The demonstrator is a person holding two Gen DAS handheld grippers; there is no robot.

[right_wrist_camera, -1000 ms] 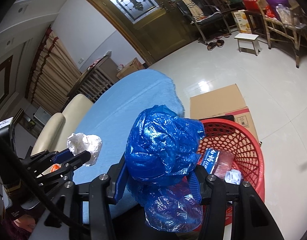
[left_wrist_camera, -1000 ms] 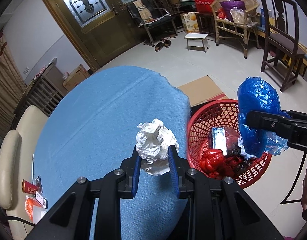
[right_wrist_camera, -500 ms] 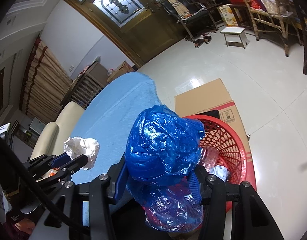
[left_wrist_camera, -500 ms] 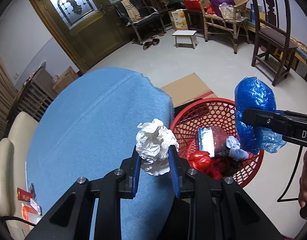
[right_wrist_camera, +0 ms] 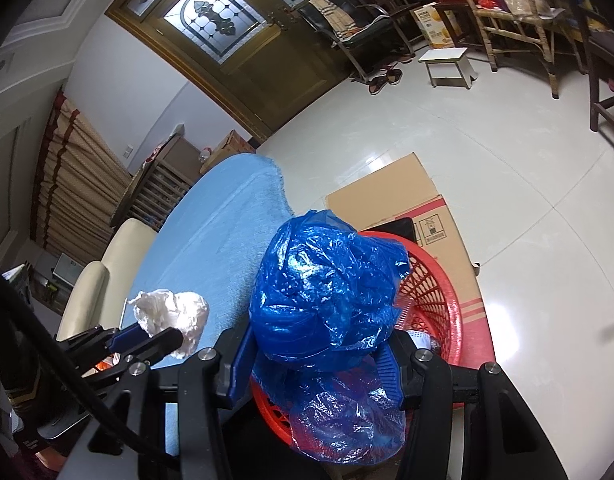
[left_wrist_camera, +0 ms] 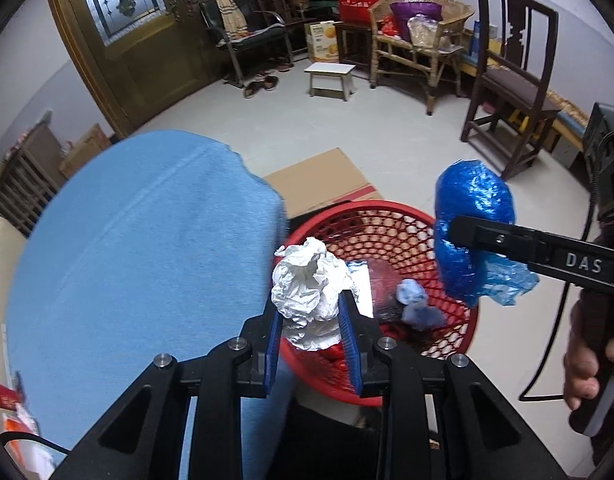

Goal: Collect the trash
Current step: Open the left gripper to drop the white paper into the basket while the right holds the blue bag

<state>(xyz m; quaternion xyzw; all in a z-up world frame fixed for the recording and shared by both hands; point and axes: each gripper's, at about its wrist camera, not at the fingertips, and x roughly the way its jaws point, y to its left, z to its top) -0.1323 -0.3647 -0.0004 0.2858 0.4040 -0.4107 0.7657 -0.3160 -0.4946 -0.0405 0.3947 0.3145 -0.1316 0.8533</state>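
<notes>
While both tongs hang over it, the blue-clothed table (left_wrist_camera: 139,248) fills the space to the left of the left gripper (left_wrist_camera: 313,322), its edge running right beside the red mesh basket (left_wrist_camera: 387,216). Flattened cardboard (left_wrist_camera: 319,184) lies on the floor just beyond the basket, ahead of both tools. That basket sits below and ahead of the two pairs of fingers, with a few scraps already in its bottom, among them a pale blue crumple (left_wrist_camera: 417,306) and something red.

Now the right gripper (right_wrist_camera: 315,356): its jaws stand at a middling width, clamped on a bulging blue plastic bag (right_wrist_camera: 327,284), which swells up above the pads and droops below them, poised over the basket's near rim. A hand (left_wrist_camera: 587,364) grips its handle at the far right.

Smaller still, the left gripper's jaws are narrow, pinching a crumpled white paper wad (left_wrist_camera: 311,292) between its blue pads (left_wrist_camera: 273,350), held above the basket's table-side rim.
</notes>
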